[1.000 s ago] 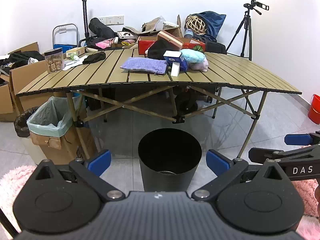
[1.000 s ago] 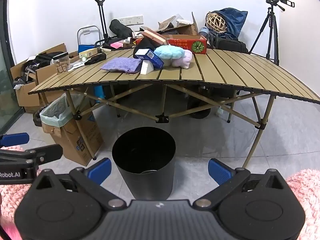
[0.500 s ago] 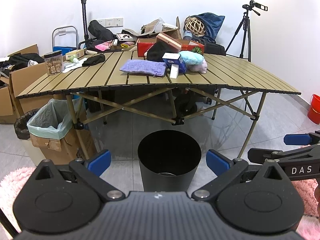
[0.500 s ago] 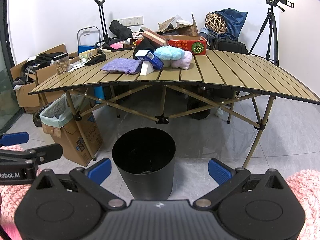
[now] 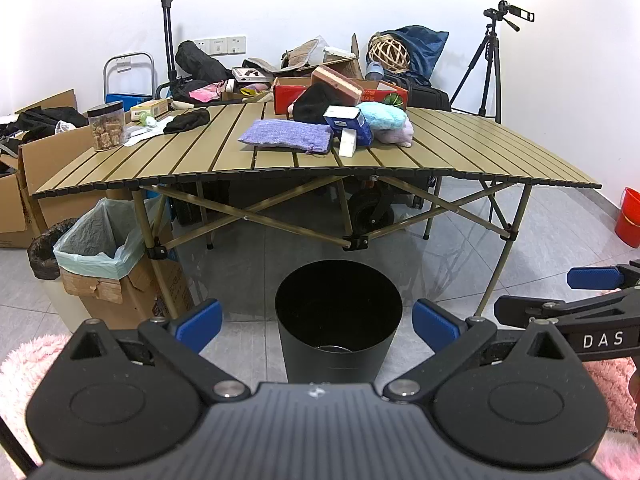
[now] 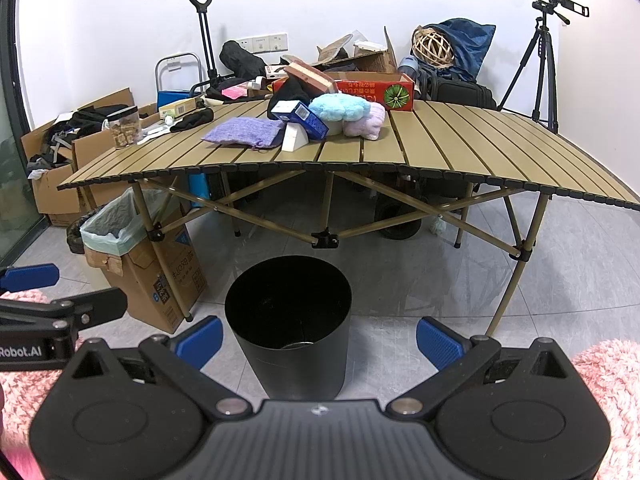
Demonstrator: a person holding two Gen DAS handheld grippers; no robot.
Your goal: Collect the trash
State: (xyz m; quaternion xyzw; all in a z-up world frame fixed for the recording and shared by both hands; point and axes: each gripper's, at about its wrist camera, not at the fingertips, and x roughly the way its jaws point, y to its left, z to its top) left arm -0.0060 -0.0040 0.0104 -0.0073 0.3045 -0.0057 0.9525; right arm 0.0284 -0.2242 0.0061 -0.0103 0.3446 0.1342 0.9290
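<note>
A black round bin [image 5: 338,320] [image 6: 289,324] stands on the grey floor in front of a slatted folding table [image 5: 460,152] [image 6: 440,148]. On the table lie a purple pouch [image 5: 287,137] [image 6: 244,131], a blue-and-white carton [image 5: 348,124] [image 6: 299,117], a small white box [image 5: 347,142], a teal and lilac plush [image 5: 384,124] [image 6: 348,114] and a black cloth [image 5: 187,120]. My left gripper [image 5: 317,326] is open just short of the bin, nothing between its blue pads. My right gripper [image 6: 319,338] is open too, beside it at the same height.
A cardboard box lined with a pale green bag [image 5: 102,256] [image 6: 116,224] stands by the table's left leg. A clear jar [image 5: 107,126] sits on the table's left end. Boxes, bags and a red carton [image 6: 376,90] crowd the back; a tripod [image 5: 492,64] and red bucket [image 5: 632,218] stand right. Pink rug underfoot.
Both views have drifted very slightly; the table sits a touch higher in frame. Neither gripper has changed its opening and nothing on the table has moved.
</note>
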